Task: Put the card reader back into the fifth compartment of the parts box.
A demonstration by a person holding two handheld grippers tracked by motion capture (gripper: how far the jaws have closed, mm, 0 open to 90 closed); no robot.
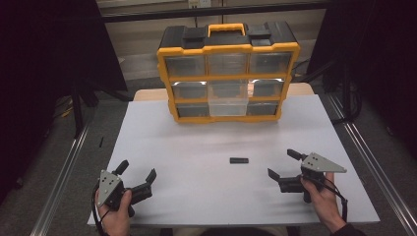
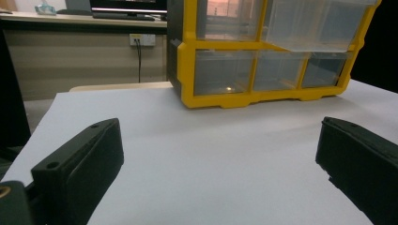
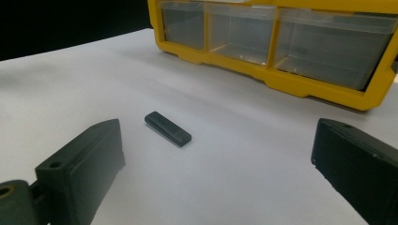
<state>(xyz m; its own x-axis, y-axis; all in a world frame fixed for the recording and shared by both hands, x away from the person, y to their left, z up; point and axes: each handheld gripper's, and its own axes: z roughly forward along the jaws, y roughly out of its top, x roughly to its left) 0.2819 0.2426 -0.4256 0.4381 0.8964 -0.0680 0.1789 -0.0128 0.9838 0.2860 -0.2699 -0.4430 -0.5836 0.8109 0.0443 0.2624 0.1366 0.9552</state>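
Observation:
A small flat black bar (image 1: 239, 160) lies on the white table top (image 1: 196, 147), right of centre; in the right gripper view the bar (image 3: 167, 128) rests a short way ahead of the jaws. My right gripper (image 1: 283, 163) is held low near the front right, open and empty, its jaws wide apart (image 3: 213, 159). My left gripper (image 1: 136, 171) sits near the front left, open with nothing between its jaws (image 2: 216, 164). A yellow and black drawer organiser (image 1: 227, 73) stands at the back, its middle drawer (image 1: 228, 100) pulled partly out.
The organiser has a yellow carry handle (image 1: 226, 28) and clear drawers (image 2: 223, 71). Metal rails (image 1: 64, 172) run along both sides of the table. A desk and wall socket (image 2: 142, 39) show beyond the table's far left edge in the left gripper view.

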